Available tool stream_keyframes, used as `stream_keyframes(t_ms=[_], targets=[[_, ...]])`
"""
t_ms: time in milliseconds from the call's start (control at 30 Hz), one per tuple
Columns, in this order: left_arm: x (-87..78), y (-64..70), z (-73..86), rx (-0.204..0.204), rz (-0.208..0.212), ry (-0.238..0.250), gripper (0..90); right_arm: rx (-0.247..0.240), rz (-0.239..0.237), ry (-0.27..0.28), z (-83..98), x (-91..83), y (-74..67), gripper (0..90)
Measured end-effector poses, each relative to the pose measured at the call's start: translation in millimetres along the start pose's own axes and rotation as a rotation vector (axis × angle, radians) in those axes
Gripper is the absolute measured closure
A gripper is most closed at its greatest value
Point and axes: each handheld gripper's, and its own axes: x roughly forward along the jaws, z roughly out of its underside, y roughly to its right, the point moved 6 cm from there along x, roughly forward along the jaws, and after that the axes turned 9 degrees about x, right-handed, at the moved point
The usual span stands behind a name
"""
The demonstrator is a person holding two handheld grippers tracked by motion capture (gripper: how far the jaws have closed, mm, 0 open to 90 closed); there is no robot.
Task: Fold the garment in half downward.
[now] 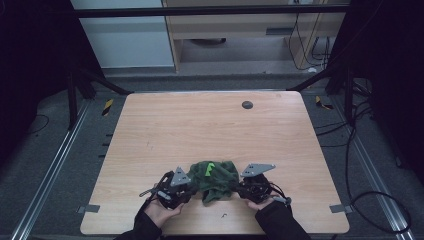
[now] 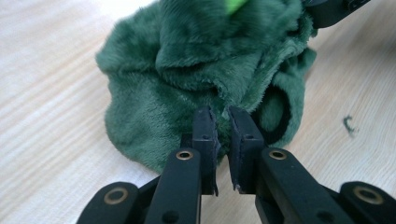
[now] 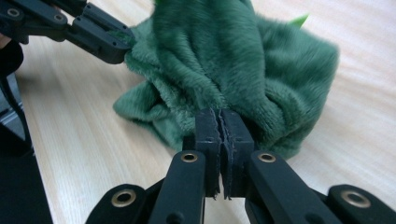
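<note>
At the wooden table's (image 1: 150,130) six o'clock edge, left gripper (image 2: 223,122) and right gripper (image 3: 221,122) are pinching a crumpled green fleece cloth (image 1: 216,179). Next, probably pulling apart to spread it.

A bright green patch (image 2: 233,4) on the crumpled green cloth (image 2: 196,70) is cut off by the top edge of the left gripper view, its shape unreadable. In the high view, the person's forearms run off the bottom edge, and a small dark speck (image 1: 224,216) on the worktop (image 1: 210,125) is too small to identify.
</note>
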Motion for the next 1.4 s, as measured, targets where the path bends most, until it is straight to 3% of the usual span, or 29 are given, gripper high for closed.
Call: stream_keyframes(t_ms=[200, 467, 733, 767, 900, 1000, 1167, 1233, 1267, 1300, 1400], targets=[[5.0, 2.0, 5.7, 0.000, 0.004, -0.015, 80.8, -0.013, 0.030, -0.039, 8.5, 6.1, -0.4, 85.5], [-4.0, 2.0, 9.4, -0.006, 0.000, -0.006, 73.1, -0.006, 0.025, -0.010, 8.4, -4.2, -2.9, 81.6], [-24.8, -8.2, 6.4, -0.040, -0.038, 0.029, 77.2, 0.014, 0.037, 0.062, 1.0, -24.8, -1.2, 85.6], [-30.3, -14.8, 3.5, -0.061, -0.048, 0.045, 79.4, 0.023, 0.043, 0.096, -4.4, -31.6, 0.9, 89.0], [-35.4, -29.3, -7.1, -0.099, -0.048, 0.078, 86.0, 0.054, 0.050, 0.151, -17.1, -39.1, 6.7, 90.0], [-29.7, -37.9, -18.5, -0.128, -0.026, 0.100, 89.4, 0.065, 0.037, 0.167, -27.1, -33.5, 9.1, 90.0], [-15.7, -39.0, -35.2, -0.125, -0.006, 0.105, 89.8, 0.070, 0.012, 0.162, -36.1, -16.7, 8.6, 90.0], [-6.3, -32.6, -41.1, -0.108, 0.016, 0.095, 89.8, 0.067, 0.004, 0.155, -40.8, -6.2, 6.3, 90.0], [-6.3, -32.6, -41.1, -0.108, 0.016, 0.095, 89.8, 0.067, 0.004, 0.155, -40.8, -6.2, 6.3, 90.0], [-4.7, -27.2, -39.4, -0.077, 0.012, 0.077, 89.7, 0.066, -0.010, 0.147, -41.9, -2.3, 3.2, 90.0], [-5.4, -21.5, -35.6, -0.063, 0.029, 0.067, 89.7, 0.055, -0.021, 0.136, -40.4, -0.3, -1.0, 90.0]])
